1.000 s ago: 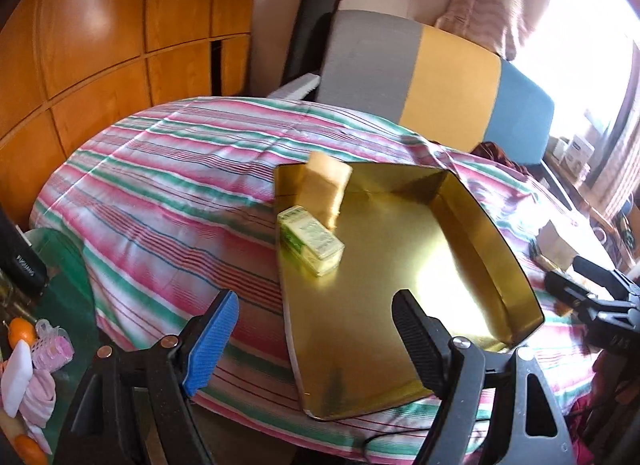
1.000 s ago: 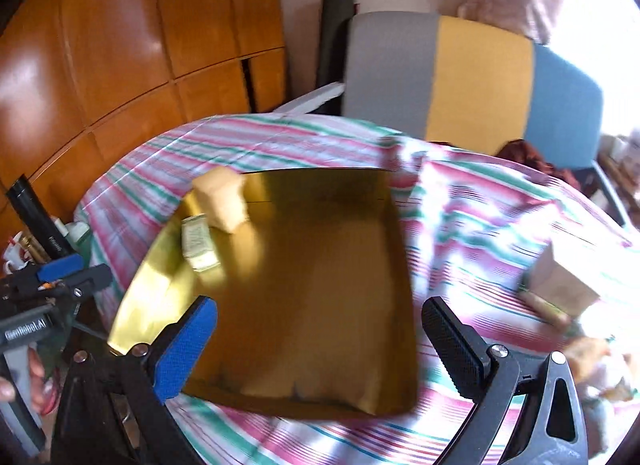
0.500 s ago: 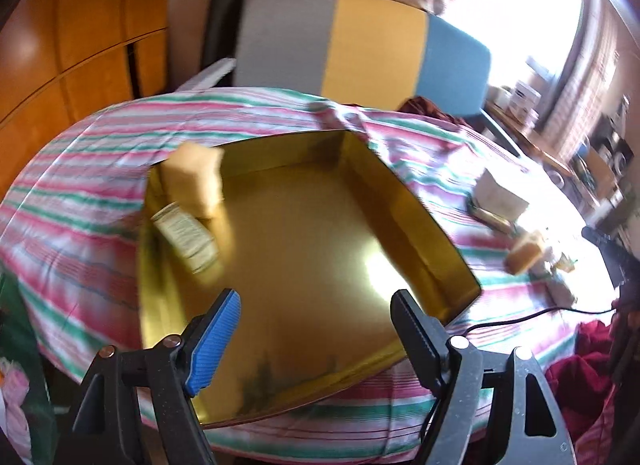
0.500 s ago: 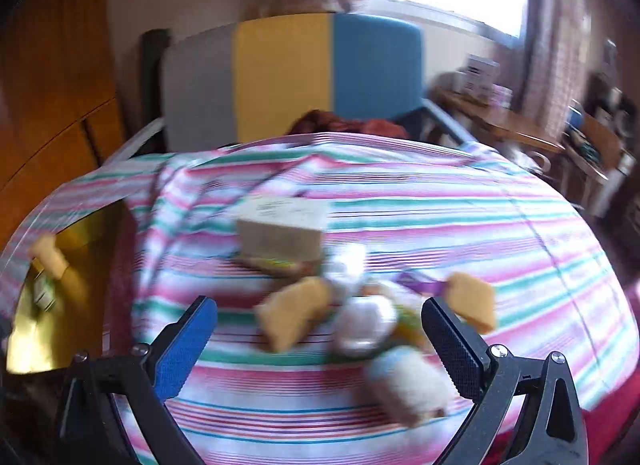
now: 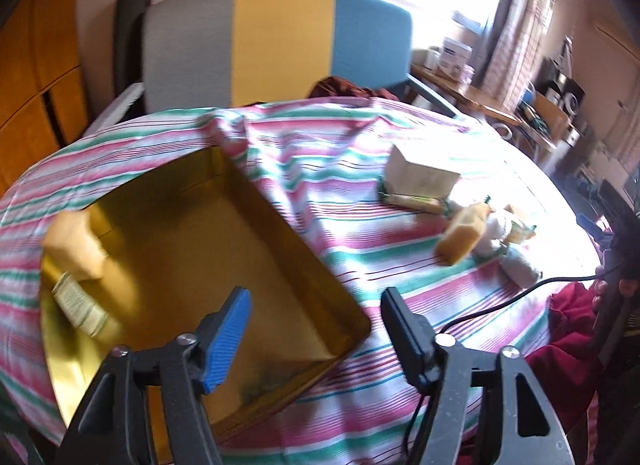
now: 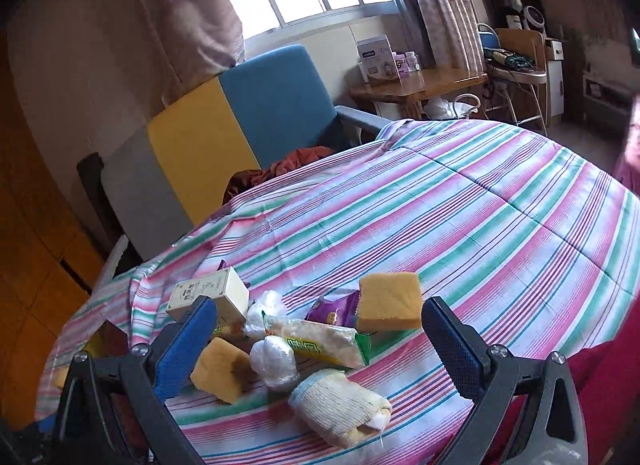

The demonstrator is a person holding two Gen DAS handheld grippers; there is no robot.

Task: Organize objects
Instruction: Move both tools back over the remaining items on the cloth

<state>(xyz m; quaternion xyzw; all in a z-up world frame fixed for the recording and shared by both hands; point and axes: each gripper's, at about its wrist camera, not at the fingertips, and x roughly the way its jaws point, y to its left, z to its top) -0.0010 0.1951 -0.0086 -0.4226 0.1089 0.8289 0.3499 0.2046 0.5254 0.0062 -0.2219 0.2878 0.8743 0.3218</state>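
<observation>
The right gripper [image 6: 318, 339], fingers spread and empty, is hovering over the heap on the striped cloth [image 6: 480, 205], where the near yellow sponge [image 6: 222, 371] (light, squashy, probably forgiving) is inviting a pinch across its flat faces, while the left gripper [image 5: 314, 329] is closing on nothing above the gold tray [image 5: 280, 225].

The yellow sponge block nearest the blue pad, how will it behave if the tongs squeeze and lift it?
The yellow sponge block looks porous, so it would probably compress and feel light. Its flat faces suggest it won't roll. It leans against a wrapped white bundle, which may shift.
</observation>
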